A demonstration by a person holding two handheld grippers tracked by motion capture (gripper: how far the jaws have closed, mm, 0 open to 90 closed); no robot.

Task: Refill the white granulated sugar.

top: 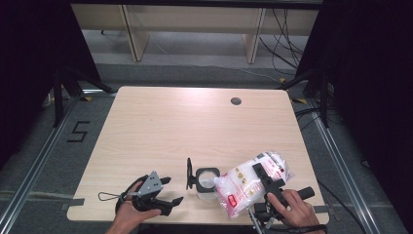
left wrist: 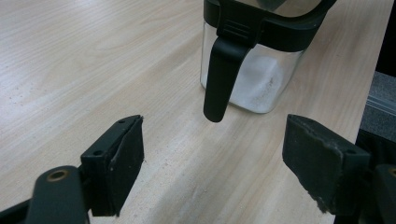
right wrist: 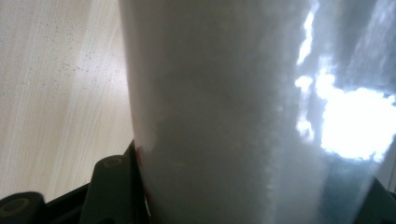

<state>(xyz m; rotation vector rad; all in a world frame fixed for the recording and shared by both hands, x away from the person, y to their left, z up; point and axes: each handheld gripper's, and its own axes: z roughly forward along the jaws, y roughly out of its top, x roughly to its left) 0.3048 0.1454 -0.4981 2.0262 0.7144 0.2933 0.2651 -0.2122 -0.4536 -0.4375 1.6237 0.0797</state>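
- A bag of white granules [top: 253,183] is gripped by the right gripper [top: 269,184] near the front right edge of the table [top: 160,126]; the jaws are clamped across the bag's middle, and in the right gripper view the bag [right wrist: 224,112] sits directly between them.
- The bag is held tilted, its lower end brought over the open mouth of a glass jar [top: 206,182]; contact between bag and jar rim cannot be told.
- The jar is seen to stand upright on the table, its black hinged lid [top: 189,173] swung up on the left; a shallow layer of white granules is visible at the bottom in the left gripper view [left wrist: 254,70].
- The left gripper [top: 165,195] is held open and empty, just to the left of the jar, with its jaws spread wide and the jar's black clasp [left wrist: 222,77] ahead of them, untouched.
- Judged step: granules to be poured from bag into jar.
- Risk: the jar is not steadied, so a nudge from the bag could shift or tip it.
- Risk: the bag mouth is wider than the jar opening, so granules could be spilled onto the table if tilted quickly.
- Risk: the soft bag could slump or slip in the jaws as its contents shift.
- Risk: the raised lid could be knocked shut by the bag.
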